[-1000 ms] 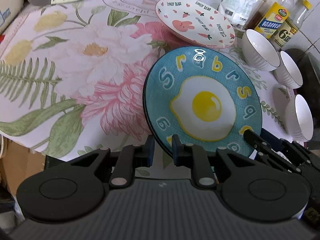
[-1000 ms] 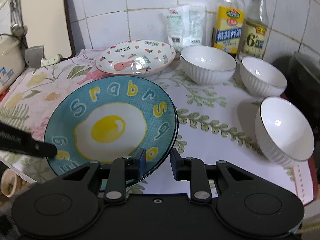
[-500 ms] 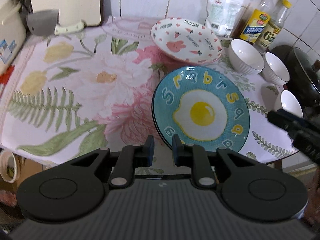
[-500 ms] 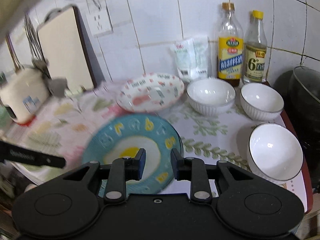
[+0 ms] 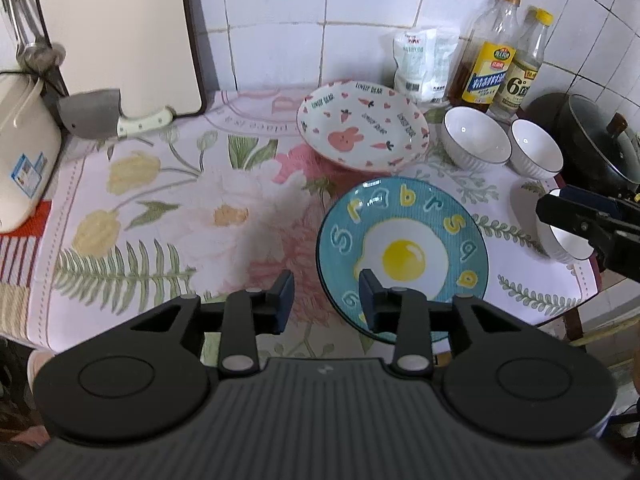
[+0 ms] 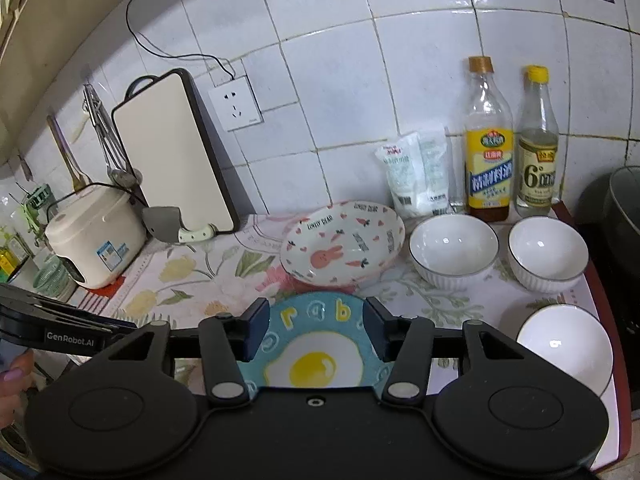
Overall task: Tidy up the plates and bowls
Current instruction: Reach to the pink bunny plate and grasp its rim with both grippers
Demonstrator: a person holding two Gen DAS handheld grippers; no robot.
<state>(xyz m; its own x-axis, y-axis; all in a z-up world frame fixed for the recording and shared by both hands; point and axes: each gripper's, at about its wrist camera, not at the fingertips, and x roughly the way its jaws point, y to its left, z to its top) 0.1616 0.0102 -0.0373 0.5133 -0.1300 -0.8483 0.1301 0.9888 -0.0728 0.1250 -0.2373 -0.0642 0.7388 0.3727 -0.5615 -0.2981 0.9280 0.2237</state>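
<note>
Left gripper (image 5: 325, 295): jaws part-open, having just been opening, nothing between them; it hangs above the near edge of the flowered tablecloth (image 5: 168, 184); its right finger overlaps the rim of the blue egg plate (image 5: 404, 256) in view, contact not discernible. Right gripper (image 6: 316, 328): jaws wide, having just been opening, empty; the same blue egg plate (image 6: 316, 352) lies on the cloth below and beyond its tips, not held. Blue egg plate: flat on the table at the near edge, appearing to rest on a second dark-rimmed plate beneath; just ahead-right of the left gripper, directly ahead of the right. Bunny plate (image 5: 362, 126): white with hearts and carrots, farther ahead of both grippers, just behind the blue plate, tilted with its near rim raised. White bowls, three: two (image 6: 454, 250) (image 6: 548, 254) side by side ahead-right of the right gripper, before the bottles; the third (image 6: 564, 346) nearer, to that gripper's right. Two bottles (image 6: 490, 148) and a white packet (image 6: 416, 176) stand at the tiled wall beyond the bowls. Rice cooker (image 6: 96, 234), cleaver (image 5: 100, 114) and cutting board (image 5: 120, 32): far left of both grippers, against the wall. Dark pot (image 5: 600, 148): far right.
</note>
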